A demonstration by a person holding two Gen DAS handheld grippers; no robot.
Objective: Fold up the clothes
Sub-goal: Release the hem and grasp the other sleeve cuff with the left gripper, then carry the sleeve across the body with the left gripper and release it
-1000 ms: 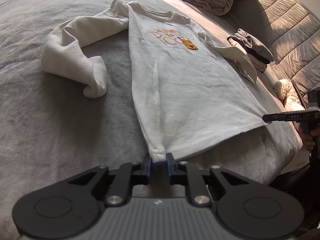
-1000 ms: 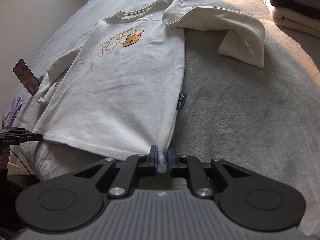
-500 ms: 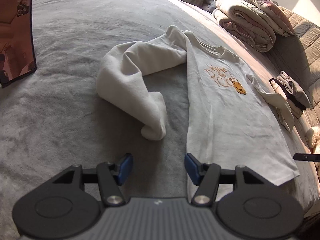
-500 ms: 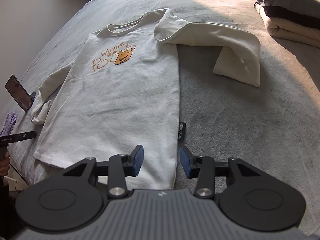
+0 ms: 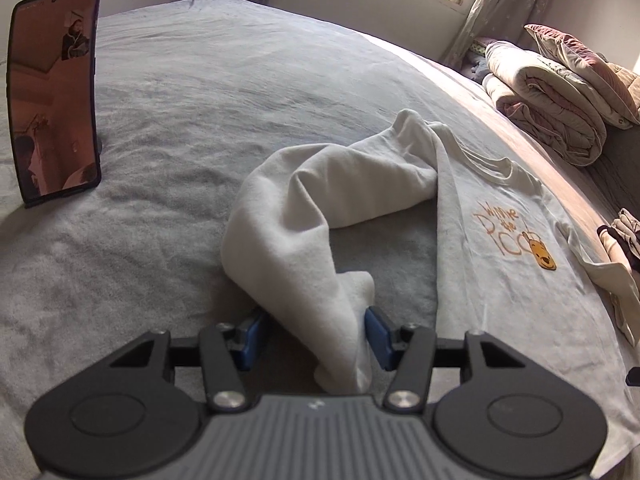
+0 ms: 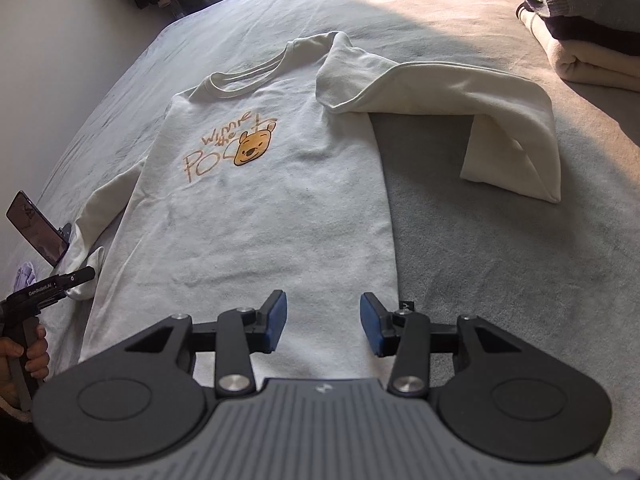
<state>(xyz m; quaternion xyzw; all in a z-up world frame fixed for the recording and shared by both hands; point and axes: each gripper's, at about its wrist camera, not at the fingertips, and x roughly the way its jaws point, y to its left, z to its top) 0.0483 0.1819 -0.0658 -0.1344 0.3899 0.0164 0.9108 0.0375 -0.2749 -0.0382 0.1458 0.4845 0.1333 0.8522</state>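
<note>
A cream long-sleeved shirt [image 6: 256, 208] with an orange bear print lies face up on the grey bed cover [image 5: 192, 96]. Its one sleeve [image 5: 304, 216] loops out and doubles back, and the cuff end lies between the blue pads of my left gripper [image 5: 316, 336]. The jaws are closing, with no clear squeeze on the cloth. The left gripper [image 6: 80, 276] also shows from the side, held by a hand. My right gripper [image 6: 322, 320] hangs open above the shirt's hem near its side seam, holding nothing. The other sleeve [image 6: 480, 104] lies bent back on itself.
A phone [image 5: 56, 92] stands upright on the bed left of the sleeve. Rolled quilts [image 5: 560, 112] lie at the far right by the window. A stack of folded clothes [image 6: 592, 32] sits at the bed's far right corner, and a small dark-and-light pile [image 5: 624, 236] lies beside the shirt.
Both grippers let go of the hem corners and opened. The left one swung over to the looped sleeve, whose cuff now lies between its jaws. The right one drew slightly inward over the hem.
</note>
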